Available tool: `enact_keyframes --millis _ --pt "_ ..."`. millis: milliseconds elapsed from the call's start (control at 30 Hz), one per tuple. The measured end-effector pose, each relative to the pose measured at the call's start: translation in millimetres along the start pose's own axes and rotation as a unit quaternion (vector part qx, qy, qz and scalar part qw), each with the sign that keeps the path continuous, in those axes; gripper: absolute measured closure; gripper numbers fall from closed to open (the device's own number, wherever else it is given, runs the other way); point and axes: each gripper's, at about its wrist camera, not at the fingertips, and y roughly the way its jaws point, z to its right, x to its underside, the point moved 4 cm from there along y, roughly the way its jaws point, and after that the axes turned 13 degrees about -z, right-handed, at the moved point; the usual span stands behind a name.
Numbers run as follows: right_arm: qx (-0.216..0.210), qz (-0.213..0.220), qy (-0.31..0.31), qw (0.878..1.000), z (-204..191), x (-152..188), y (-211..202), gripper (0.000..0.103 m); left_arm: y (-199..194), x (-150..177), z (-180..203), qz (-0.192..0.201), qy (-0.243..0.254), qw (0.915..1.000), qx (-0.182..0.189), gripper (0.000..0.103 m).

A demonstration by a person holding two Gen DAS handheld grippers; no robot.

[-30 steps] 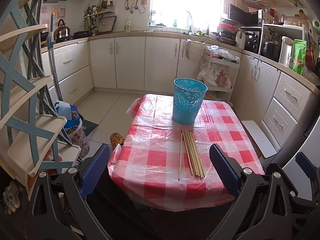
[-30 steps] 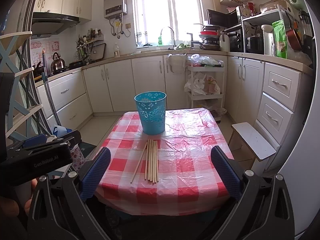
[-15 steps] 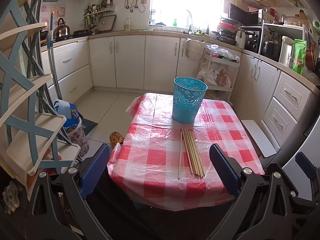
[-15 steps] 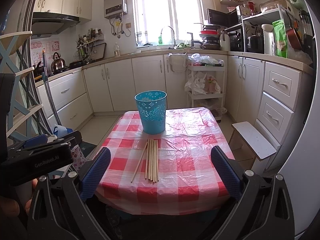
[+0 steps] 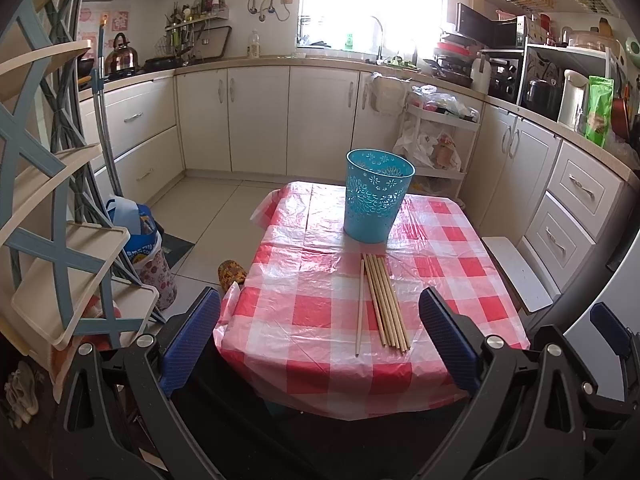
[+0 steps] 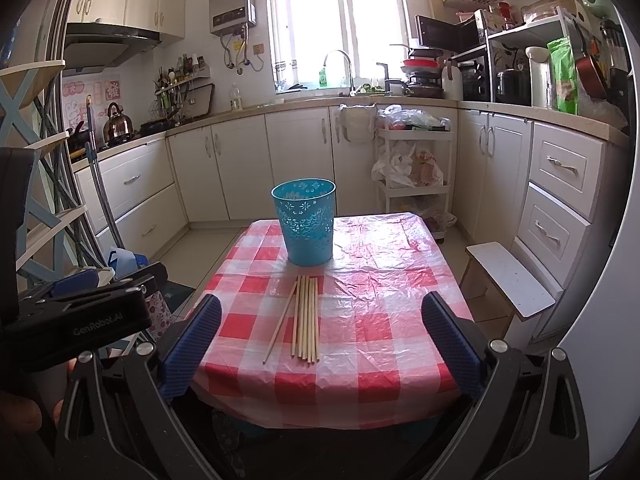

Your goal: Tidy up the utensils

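Observation:
Several wooden chopsticks [image 5: 385, 305] lie side by side on the red-checked tablecloth [image 5: 320, 312], one set slightly apart to the left. Behind them stands an upright turquoise perforated bin [image 5: 376, 196]. My left gripper [image 5: 320, 338] is open and empty, held before the table's near edge. In the right wrist view the chopsticks [image 6: 306, 322] and the bin [image 6: 306, 222] show the same way. My right gripper [image 6: 320, 340] is open and empty, also short of the table.
A tiered shelf rack [image 5: 52, 208] stands at the left, with bags [image 5: 142, 240] on the floor beside it. A white stool [image 6: 508, 276] is right of the table. Kitchen cabinets [image 5: 260, 120] line the back and right walls. The left gripper's body [image 6: 80, 316] shows at left.
Both grippers have drifted very slightly; the table scene looks nearly the same. Nothing was grasped or moved.

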Motion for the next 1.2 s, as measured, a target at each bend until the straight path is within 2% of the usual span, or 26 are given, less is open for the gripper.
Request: enact_keyframes --millis 300,700,767,833,867,933,1200 --pt "-0.009 -0.018 -0.001 1.000 8 -4 20 0.007 23 -10 -7 -0.019 -0.008 0.9998 0.004 0.008" --pt "-0.030 -0.071 0.005 0.997 29 -11 81 0.007 93 -19 -14 -0.075 -0.015 0.9970 0.014 0.008" --pt "-0.038 -0.083 -0.001 0.996 31 -11 96 0.013 109 -22 -12 -0.084 -0.011 0.9964 0.013 0.008" --pt "-0.044 -0.101 -0.004 0.994 34 -13 114 0.032 127 -25 -7 -0.092 -0.003 0.9957 0.013 0.008" --pt "-0.049 -0.111 -0.004 0.993 36 -14 125 0.035 137 -27 -4 -0.096 0.003 0.9953 0.012 0.008" --pt "-0.064 -0.128 -0.006 0.990 38 -17 147 0.050 158 -32 4 -0.109 0.013 0.9939 0.013 0.008" --pt "-0.089 -0.212 -0.040 0.972 25 -30 251 0.080 205 -38 13 -0.140 0.014 0.9900 0.011 0.008"
